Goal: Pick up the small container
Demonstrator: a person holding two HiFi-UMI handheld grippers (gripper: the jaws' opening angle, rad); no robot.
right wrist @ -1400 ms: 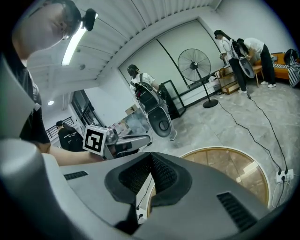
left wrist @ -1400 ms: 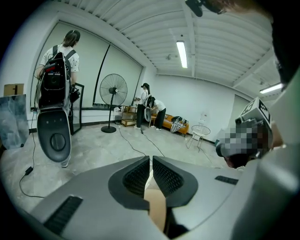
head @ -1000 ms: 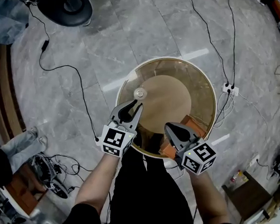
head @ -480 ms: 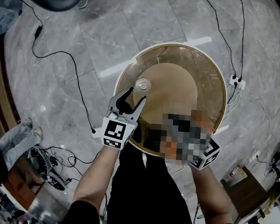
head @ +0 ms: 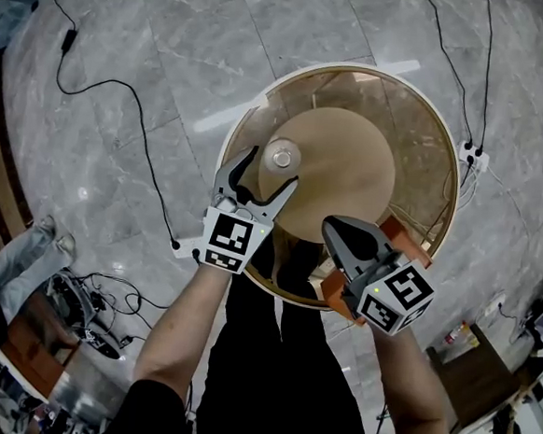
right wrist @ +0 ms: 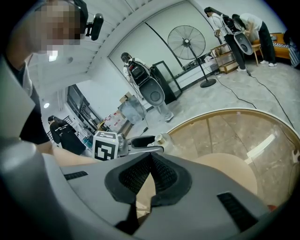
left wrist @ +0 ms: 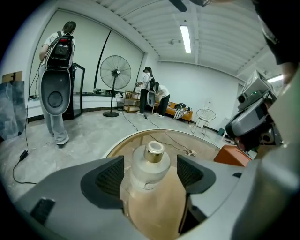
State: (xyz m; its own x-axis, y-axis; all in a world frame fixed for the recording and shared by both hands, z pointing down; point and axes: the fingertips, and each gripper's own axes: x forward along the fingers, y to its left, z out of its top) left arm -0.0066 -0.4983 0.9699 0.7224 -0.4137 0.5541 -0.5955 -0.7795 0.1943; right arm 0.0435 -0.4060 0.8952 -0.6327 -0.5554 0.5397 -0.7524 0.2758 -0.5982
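Bottle lined up, folks! The small container is a frosted glass bottle (left wrist: 149,165) with a gold cap (left wrist: 154,151). It stands upright on the round glass counter (head: 426,130), over toward the counter's left side, right between the jaws of the left hand-held gripper (head: 274,166). Those jaws have just been opening and now stand spread wide. There's a gap on each side of the bottle and no pad on the glass yet. On the other side, the right hand-held gripper (head: 330,229) has its jaws pressed together on nothing. It hovers at the near edge of the counter, just beside an orange object (head: 398,236).

So this reads as the approach to the grasp, with the lift not yet begun. How to do it well? Keep that bottle centred so both pads arrive together. A touch from one side alone could slide or tip it on such a smooth top. I'd push in a little deeper too, so the ribbed pads land on the broad body below the shoulder rather than up at the narrow cap. Then close gently, since frosted glass is probably slick and a hard pinch may squirt it forward. Once it's snug, lift straight up and keep the bottle upright. The right one looks best off holding clear.
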